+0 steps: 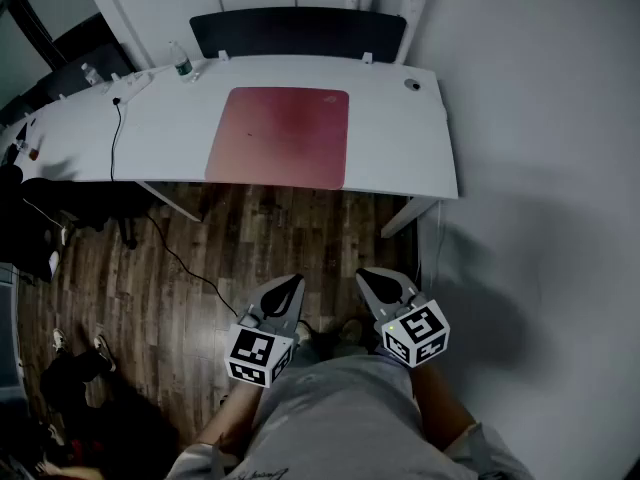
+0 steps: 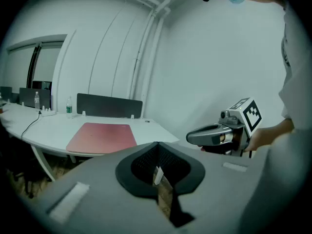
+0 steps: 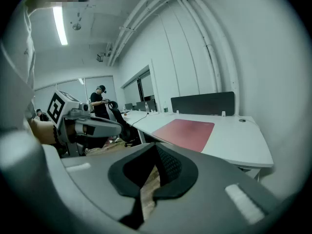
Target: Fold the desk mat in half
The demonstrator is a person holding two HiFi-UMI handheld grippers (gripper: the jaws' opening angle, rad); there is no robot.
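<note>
A red desk mat (image 1: 280, 136) lies flat and unfolded on the white desk (image 1: 400, 138), near its front edge. Both grippers hang over the wooden floor, well short of the desk and close to my body. My left gripper (image 1: 293, 284) is shut with nothing in it, and my right gripper (image 1: 366, 276) beside it is shut and empty too. In the left gripper view the mat (image 2: 102, 136) lies ahead beyond the closed jaws, with the right gripper (image 2: 191, 138) off to the right. The right gripper view shows the mat (image 3: 187, 130) ahead and the left gripper (image 3: 118, 127) at left.
A dark partition panel (image 1: 298, 31) runs along the desk's back edge. Two water bottles (image 1: 180, 63) and a black cable (image 1: 115, 133) sit at the desk's left. A grey wall closes off the right side. A dark chair (image 1: 30, 208) and a person (image 3: 100, 101) are at left.
</note>
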